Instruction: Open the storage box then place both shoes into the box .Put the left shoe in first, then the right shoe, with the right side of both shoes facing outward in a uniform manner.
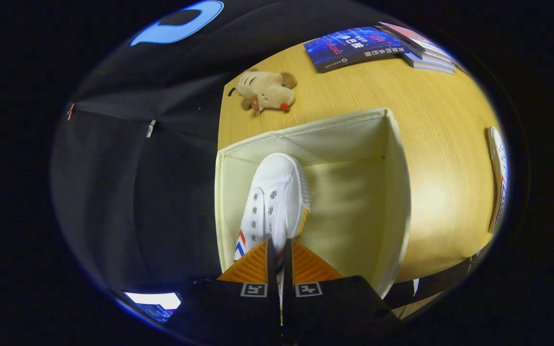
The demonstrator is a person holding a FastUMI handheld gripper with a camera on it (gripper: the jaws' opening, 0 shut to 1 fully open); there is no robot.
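Observation:
A white canvas shoe with red and blue side stripes hangs inside the open cream fabric storage box, toe pointing away from me, close to the box's left wall. My gripper is shut on the shoe's heel end, both fingers pressing on its collar. The other white shoe lies on the wooden table to the right of the box, partly cut off from sight.
A plush toy dog lies on the wooden table beyond the box. Several books lie at the table's far side. The table's left edge runs right beside the box.

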